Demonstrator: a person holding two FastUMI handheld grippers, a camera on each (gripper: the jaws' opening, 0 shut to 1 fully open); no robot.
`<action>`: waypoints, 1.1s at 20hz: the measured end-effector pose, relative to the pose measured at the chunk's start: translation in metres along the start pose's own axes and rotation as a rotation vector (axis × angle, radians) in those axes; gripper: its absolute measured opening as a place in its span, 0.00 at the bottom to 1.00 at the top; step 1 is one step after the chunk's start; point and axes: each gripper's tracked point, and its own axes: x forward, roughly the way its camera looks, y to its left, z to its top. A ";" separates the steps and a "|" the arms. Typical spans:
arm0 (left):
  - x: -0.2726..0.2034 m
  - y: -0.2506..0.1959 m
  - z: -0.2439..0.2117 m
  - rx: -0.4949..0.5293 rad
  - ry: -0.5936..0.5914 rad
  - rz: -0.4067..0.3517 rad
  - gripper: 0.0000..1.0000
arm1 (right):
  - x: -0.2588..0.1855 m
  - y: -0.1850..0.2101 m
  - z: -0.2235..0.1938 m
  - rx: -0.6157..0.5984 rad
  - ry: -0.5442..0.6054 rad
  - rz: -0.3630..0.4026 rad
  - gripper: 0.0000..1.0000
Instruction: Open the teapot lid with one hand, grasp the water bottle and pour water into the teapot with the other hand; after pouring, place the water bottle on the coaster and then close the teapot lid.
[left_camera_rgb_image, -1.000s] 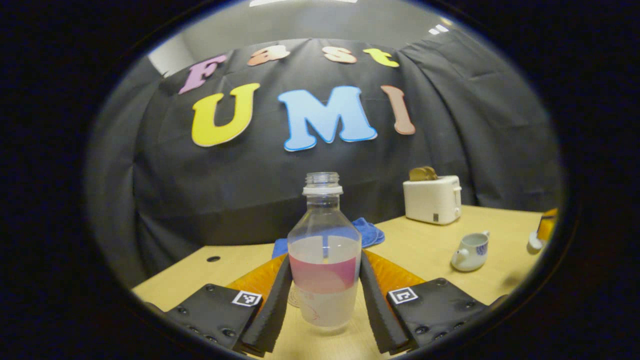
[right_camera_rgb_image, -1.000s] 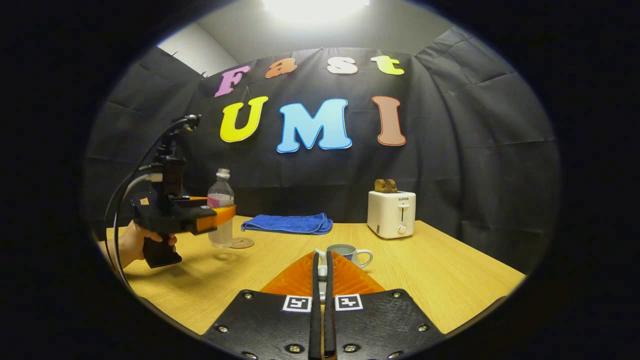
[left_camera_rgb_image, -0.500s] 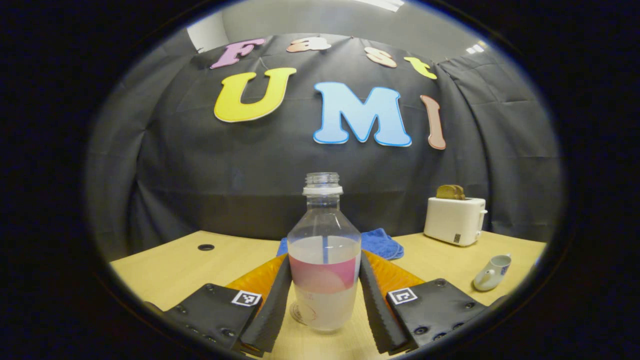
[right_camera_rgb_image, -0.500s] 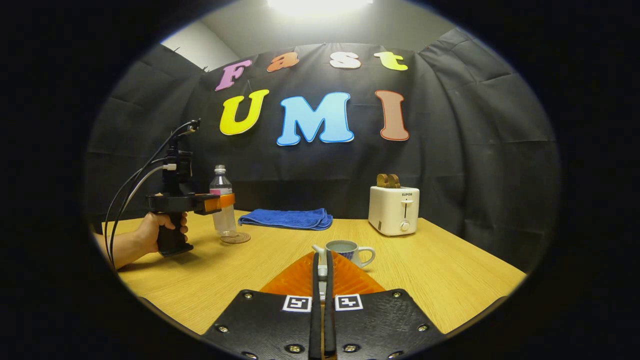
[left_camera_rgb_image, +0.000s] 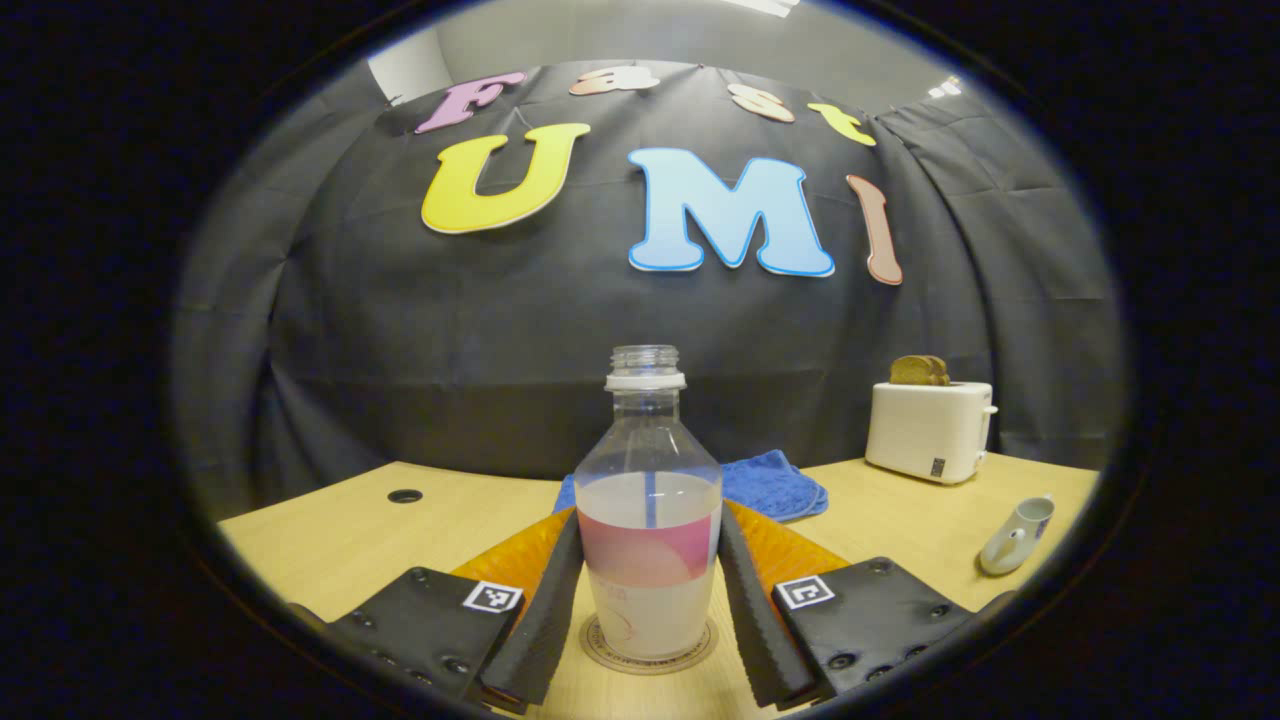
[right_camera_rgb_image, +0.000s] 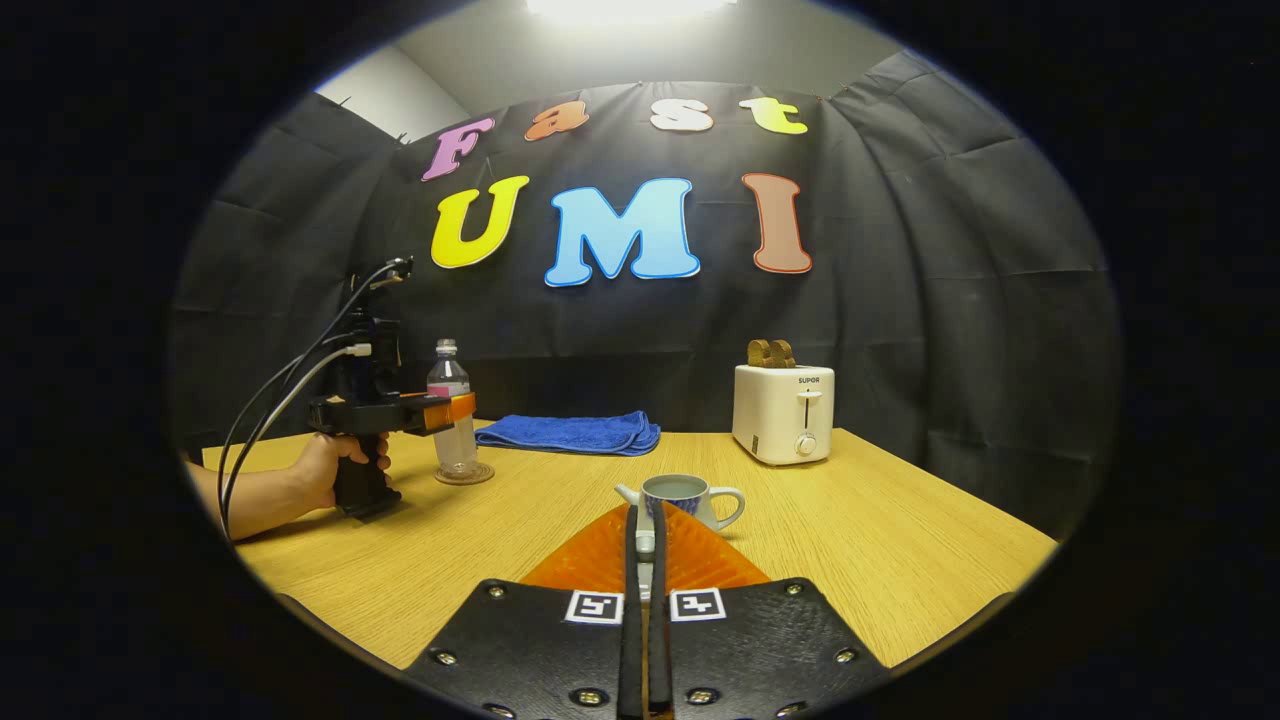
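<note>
1. Left gripper view: left claw (left_camera_rgb_image: 648, 600) clamps the water bottle (left_camera_rgb_image: 648, 520), both fingers (left_camera_rgb_image: 545, 620) pressed on its sides at label height. Bottle upright, uncapped, part full, base sitting on the round coaster (left_camera_rgb_image: 700, 645) on the worktop (left_camera_rgb_image: 350, 530). Blue cloth (left_camera_rgb_image: 770, 485) behind bottle. White toaster (left_camera_rgb_image: 928, 430) w/ bread far right; teapot (left_camera_rgb_image: 1015, 535) near right edge, lid off.
2. Right gripper view: right claw (right_camera_rgb_image: 645, 545) narrow, fingers nearly together, pinching a small white piece, prob. the teapot lid (right_camera_rgb_image: 645, 541), can't tell for sure. Open teapot (right_camera_rgb_image: 685, 498) just beyond tips, on worktop. At left, a hand (right_camera_rgb_image: 335, 465) holds the left claw (right_camera_rgb_image: 455, 408) around the bottle (right_camera_rgb_image: 452, 415) on the coaster (right_camera_rgb_image: 463, 475). Cloth (right_camera_rgb_image: 570, 433) & toaster (right_camera_rgb_image: 783, 412) at back.
</note>
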 end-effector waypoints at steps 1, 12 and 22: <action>0.002 -0.001 -0.005 -0.002 0.011 -0.003 0.83 | 0.000 0.000 0.001 0.000 -0.001 0.000 0.03; 0.005 0.003 -0.013 0.038 0.022 0.036 0.89 | 0.002 -0.001 0.000 0.001 0.003 0.000 0.03; -0.024 0.001 0.002 0.078 -0.012 0.047 1.00 | -0.002 -0.003 0.004 0.006 -0.006 -0.005 0.03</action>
